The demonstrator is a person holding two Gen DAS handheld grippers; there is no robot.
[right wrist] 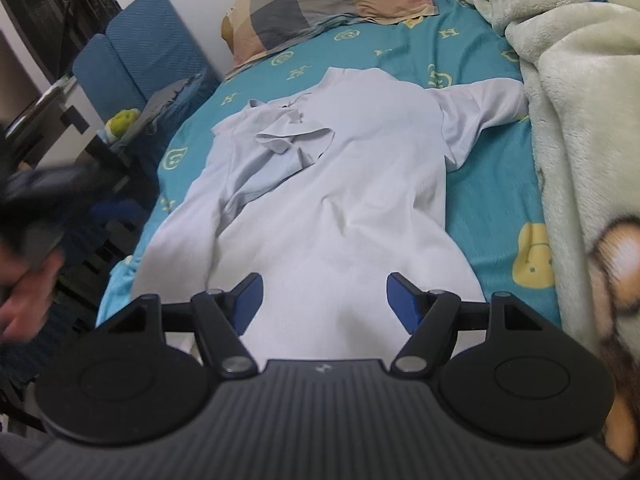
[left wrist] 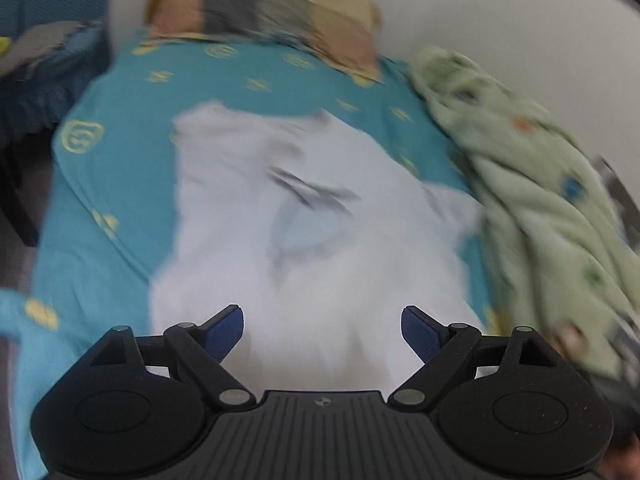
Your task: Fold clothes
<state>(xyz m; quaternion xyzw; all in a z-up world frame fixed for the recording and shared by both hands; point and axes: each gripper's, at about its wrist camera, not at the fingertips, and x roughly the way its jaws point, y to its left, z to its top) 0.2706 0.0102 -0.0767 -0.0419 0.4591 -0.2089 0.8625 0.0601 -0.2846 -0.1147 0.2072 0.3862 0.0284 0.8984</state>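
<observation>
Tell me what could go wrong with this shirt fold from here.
The left sleeve lies bunched on the white shirt, so folding over it may trap a lump. The right sleeve ends against the green blanket; a grab there could catch both. Both tongs, left and right, are open and empty.

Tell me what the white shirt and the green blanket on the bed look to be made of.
White shirt: thin woven fabric, likely cotton or a blend; matte, with fine creases, lying flat. Green blanket: plush fleece, probably synthetic; fuzzy nap and thick, soft folds with printed figures.
</observation>
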